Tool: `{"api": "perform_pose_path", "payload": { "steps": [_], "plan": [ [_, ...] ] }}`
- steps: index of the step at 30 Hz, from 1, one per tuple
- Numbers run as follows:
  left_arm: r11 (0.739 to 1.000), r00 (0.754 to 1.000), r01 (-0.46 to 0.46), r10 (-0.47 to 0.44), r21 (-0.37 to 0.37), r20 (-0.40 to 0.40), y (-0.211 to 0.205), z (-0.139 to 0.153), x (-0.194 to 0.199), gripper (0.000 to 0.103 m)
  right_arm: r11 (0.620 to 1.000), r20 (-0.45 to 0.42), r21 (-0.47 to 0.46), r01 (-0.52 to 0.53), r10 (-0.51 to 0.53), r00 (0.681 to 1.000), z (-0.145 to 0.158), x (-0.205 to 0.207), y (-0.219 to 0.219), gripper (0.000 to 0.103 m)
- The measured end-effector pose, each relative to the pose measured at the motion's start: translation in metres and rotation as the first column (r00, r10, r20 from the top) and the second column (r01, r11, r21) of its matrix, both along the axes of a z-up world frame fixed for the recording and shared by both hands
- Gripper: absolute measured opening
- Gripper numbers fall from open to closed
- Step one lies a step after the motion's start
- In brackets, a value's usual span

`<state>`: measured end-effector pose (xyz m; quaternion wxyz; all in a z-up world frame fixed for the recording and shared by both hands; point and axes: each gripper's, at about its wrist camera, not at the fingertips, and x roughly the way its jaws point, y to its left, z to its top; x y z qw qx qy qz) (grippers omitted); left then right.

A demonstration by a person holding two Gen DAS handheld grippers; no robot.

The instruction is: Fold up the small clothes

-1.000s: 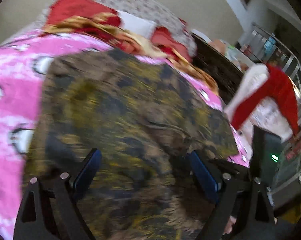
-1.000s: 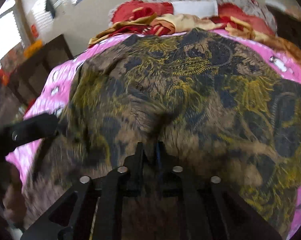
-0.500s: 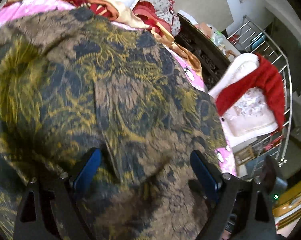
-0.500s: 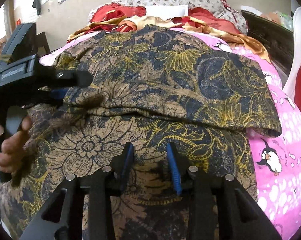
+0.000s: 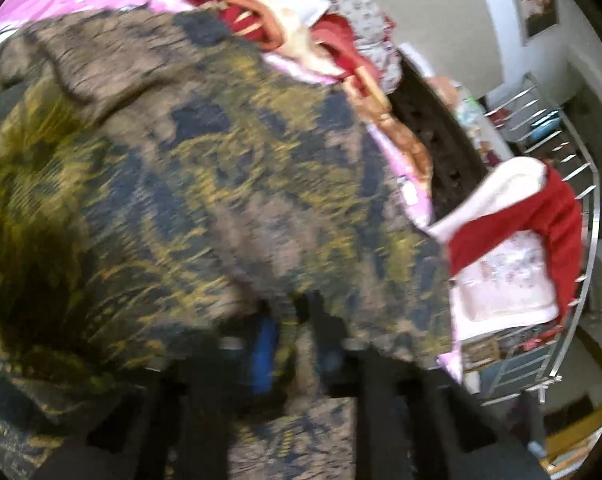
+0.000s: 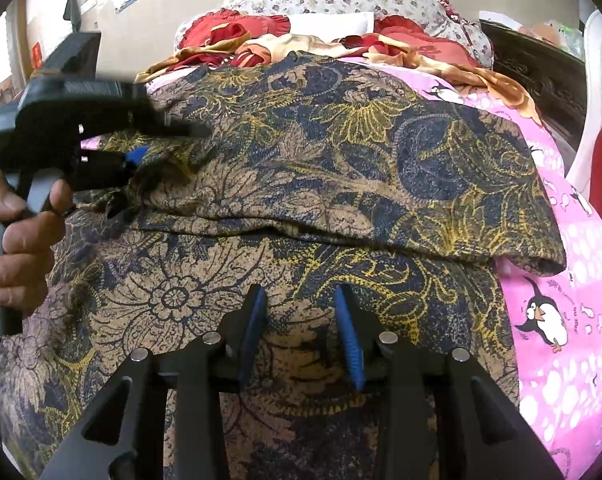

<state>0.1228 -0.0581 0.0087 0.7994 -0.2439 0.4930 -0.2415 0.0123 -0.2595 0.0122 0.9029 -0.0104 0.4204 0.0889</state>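
A brown, navy and gold floral garment (image 6: 341,168) lies on the pink penguin bedsheet (image 6: 573,320), its upper layer folded over with the fold edge across the middle. It fills the left wrist view (image 5: 201,200), which is blurred. My left gripper (image 5: 297,332) is shut on the garment's left edge; it shows at the left of the right wrist view (image 6: 149,156), held by a hand. My right gripper (image 6: 301,316) is open and empty, just above the lower layer of cloth.
Red and cream cloths and a floral pillow (image 6: 341,0) lie at the head of the bed. A dark carved headboard (image 6: 541,76) stands at the right. A white chair with a red cloth (image 5: 541,232) and a metal rack (image 5: 573,168) stand beside the bed.
My left gripper has closed on the garment's left edge. My right gripper let go of the cloth, opened wider and drew back slightly.
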Motion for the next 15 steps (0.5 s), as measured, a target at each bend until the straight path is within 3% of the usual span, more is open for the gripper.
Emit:
{"api": "perform_pose_path", "payload": {
  "steps": [3, 6, 7, 10, 12, 15],
  "plan": [
    [1.000, 0.999, -0.012, 0.011, 0.028, 0.042, 0.005, 0.009, -0.013, 0.004, 1.000, -0.003, 0.009, 0.003, -0.003, 1.000, 0.000, 0.001, -0.001, 0.044],
    [0.999, 0.990, -0.005, -0.001, 0.038, 0.142, 0.013, 0.040, -0.032, 0.004, 1.000, -0.004, 0.013, 0.005, -0.005, 1.000, 0.000, 0.001, -0.001, 0.044],
    [0.998, 0.980, -0.014, 0.002, 0.057, 0.197, 0.025, 0.058, -0.039, 0.004, 1.000, -0.003, 0.011, 0.005, -0.005, 1.000, 0.000, 0.001, -0.001, 0.044],
    [0.994, 0.965, -0.074, 0.050, 0.083, 0.259, 0.064, 0.088, -0.041, 0.004, 1.000, -0.003, 0.007, 0.005, -0.005, 1.000, -0.001, 0.000, 0.000, 0.044],
    [0.985, 0.965, -0.112, 0.077, 0.129, 0.253, 0.088, 0.092, -0.034, 0.004, 1.000, -0.003, 0.006, 0.005, -0.005, 1.000, -0.001, 0.000, 0.000, 0.044],
    [0.976, 0.978, -0.136, 0.104, 0.170, 0.182, 0.120, 0.072, -0.022, 0.004, 1.000, -0.003, 0.008, 0.005, -0.005, 1.000, -0.001, 0.000, 0.000, 0.044]
  ]
}}
